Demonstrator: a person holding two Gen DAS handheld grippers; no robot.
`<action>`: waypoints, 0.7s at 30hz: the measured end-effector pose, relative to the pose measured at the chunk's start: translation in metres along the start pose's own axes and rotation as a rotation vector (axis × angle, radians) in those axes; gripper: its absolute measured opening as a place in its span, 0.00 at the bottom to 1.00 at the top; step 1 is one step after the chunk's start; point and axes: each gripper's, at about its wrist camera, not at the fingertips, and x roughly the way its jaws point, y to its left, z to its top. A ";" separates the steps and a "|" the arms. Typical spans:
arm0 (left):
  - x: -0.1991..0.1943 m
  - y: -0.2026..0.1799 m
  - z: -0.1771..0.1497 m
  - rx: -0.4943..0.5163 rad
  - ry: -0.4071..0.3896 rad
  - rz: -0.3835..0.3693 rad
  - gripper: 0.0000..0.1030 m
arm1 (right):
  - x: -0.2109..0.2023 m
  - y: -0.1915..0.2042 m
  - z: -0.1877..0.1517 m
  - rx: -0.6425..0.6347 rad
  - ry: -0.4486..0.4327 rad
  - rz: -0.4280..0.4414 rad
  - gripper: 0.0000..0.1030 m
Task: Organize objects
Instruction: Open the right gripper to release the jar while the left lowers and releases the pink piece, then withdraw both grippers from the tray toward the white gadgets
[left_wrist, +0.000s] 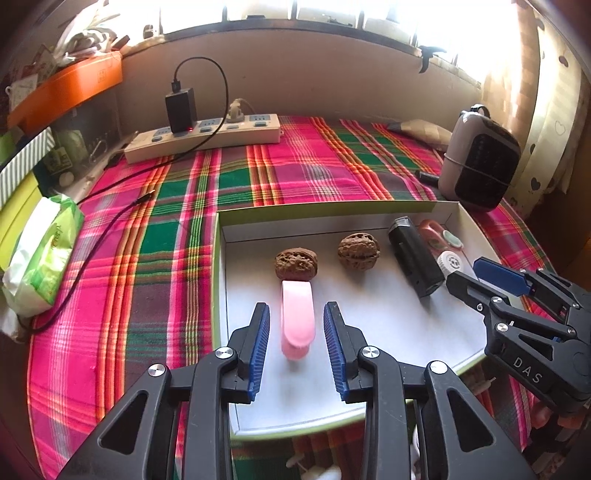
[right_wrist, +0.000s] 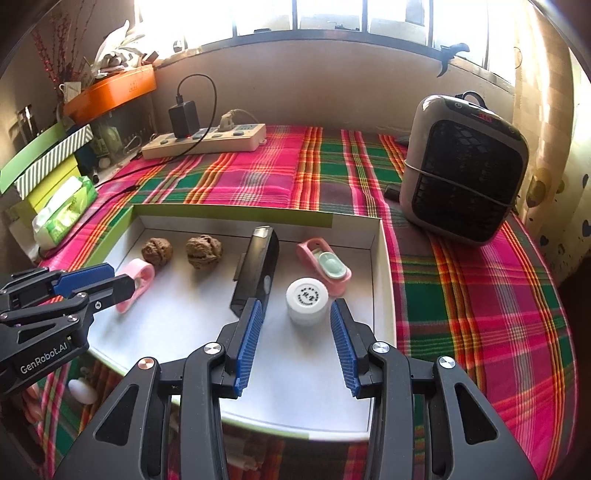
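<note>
A shallow white box with green sides lies on the plaid cloth. In it lie a pink clip, two walnuts, a black rectangular device, a pink holder with a mint piece and a small white jar. My left gripper is open, its fingers either side of the pink clip. My right gripper is open, its fingers either side of the white jar.
A power strip with a black charger and cable sits at the back. A small heater stands at the right. A tissue pack and stacked boxes line the left edge.
</note>
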 end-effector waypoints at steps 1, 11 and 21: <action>-0.003 0.000 -0.001 -0.002 -0.005 -0.002 0.28 | -0.002 0.001 -0.001 0.000 -0.004 0.002 0.39; -0.028 -0.002 -0.015 -0.006 -0.041 -0.009 0.28 | -0.022 0.012 -0.013 -0.002 -0.025 0.014 0.40; -0.058 -0.002 -0.033 -0.007 -0.085 -0.018 0.28 | -0.047 0.022 -0.028 0.008 -0.059 0.035 0.40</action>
